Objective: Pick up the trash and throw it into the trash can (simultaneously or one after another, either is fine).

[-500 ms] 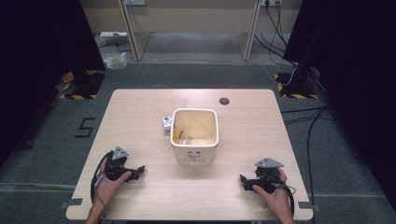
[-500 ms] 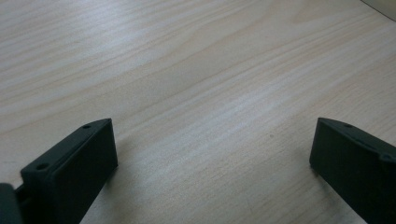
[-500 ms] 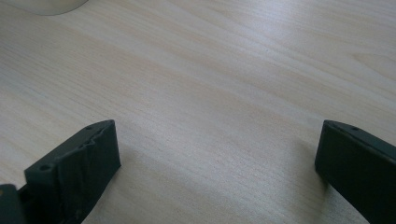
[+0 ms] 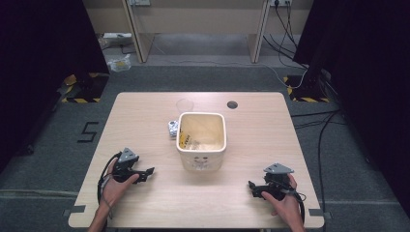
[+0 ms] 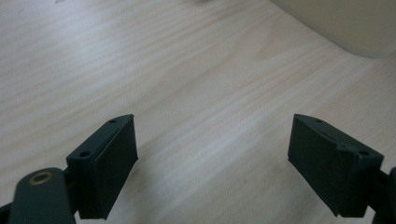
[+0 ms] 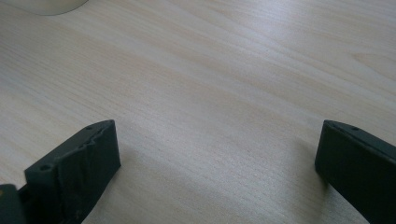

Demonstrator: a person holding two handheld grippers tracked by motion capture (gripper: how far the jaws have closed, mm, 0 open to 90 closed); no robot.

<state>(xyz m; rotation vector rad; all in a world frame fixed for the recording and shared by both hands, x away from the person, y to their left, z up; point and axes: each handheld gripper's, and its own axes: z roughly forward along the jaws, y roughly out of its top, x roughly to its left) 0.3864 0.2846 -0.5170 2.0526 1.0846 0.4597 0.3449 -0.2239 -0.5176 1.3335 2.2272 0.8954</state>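
Both grippers wide open, empty, low over the table [image 4: 145,111].
Left gripper [image 4: 149,172] near-left of the cream bin [image 4: 201,145], jaws spread w/ bare wood between, bin wall at top right of its view. Right gripper [image 4: 251,187] near-right of bin, jaws also far apart, holding nothing. Bin sits mid-table; small crumpled silvery item [image 4: 173,128] touching its left side.
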